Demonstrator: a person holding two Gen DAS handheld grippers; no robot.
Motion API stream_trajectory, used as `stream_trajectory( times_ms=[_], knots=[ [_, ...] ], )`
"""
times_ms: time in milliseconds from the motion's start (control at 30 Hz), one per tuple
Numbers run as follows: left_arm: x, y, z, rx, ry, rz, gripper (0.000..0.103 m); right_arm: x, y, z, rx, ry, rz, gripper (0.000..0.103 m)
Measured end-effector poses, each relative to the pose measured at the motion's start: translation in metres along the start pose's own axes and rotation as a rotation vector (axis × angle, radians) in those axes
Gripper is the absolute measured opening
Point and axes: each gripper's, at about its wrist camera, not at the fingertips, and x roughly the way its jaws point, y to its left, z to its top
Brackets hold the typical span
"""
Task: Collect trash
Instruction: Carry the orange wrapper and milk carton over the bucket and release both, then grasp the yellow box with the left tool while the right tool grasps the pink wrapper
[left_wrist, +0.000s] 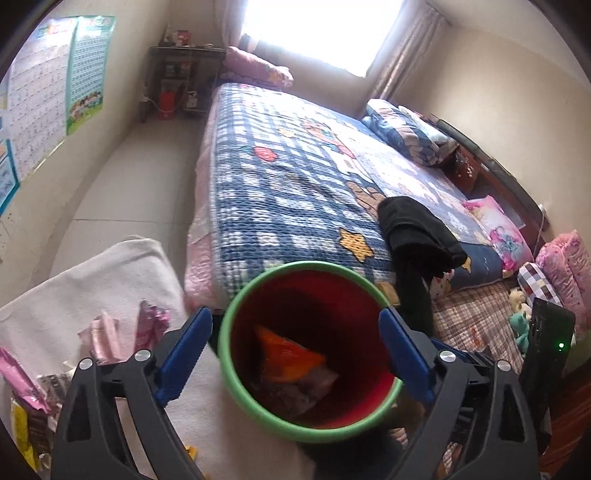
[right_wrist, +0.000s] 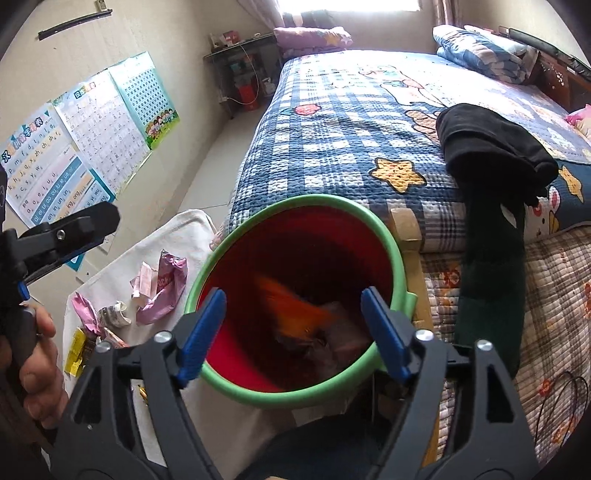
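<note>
Both my grippers hang over the bin (left_wrist: 310, 347), jaws spread wide with nothing between them: left gripper (left_wrist: 295, 354), right gripper (right_wrist: 295, 332). An orange wrapper (left_wrist: 288, 354) lies at the bottom of the bin on darker scraps (blurred in the right view, so it may be falling or just smeared).

Risk: the bin sits close against the bed (left_wrist: 288, 177) corner, and a low swing toward the left could clip its green rim and tip it.

The remaining trash (right_wrist: 159, 288) – pink wrappers, crumpled paper, a yellow packet – lies on the white cloth (left_wrist: 92, 273) left of the bin, near my left hand (right_wrist: 33, 365), well apart from the right gripper. Thin foil may slip from the pads.
</note>
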Motion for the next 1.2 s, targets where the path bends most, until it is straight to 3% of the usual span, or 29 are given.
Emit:
stream_trajectory(
  times_ms=[167,467,633,1200],
  knots=[
    [-0.021,0.023,-0.004,-0.044,-0.030,0.036,0.094,-0.008,0.016,-0.003,-0.033,-0.018,-0.005,0.088],
    [-0.069,0.055,-0.022,-0.044,-0.063,0.102,0.095,-0.022,0.059,-0.009,-0.098,-0.040,0.009,0.098],
    [-0.095,0.081,-0.041,-0.014,-0.061,0.190,0.095,-0.023,0.088,-0.019,-0.143,-0.026,0.021,0.098],
    [-0.192,0.205,-0.125,-0.179,-0.111,0.407,0.095,-0.003,0.200,-0.060,-0.310,0.026,0.140,0.098]
  ],
)
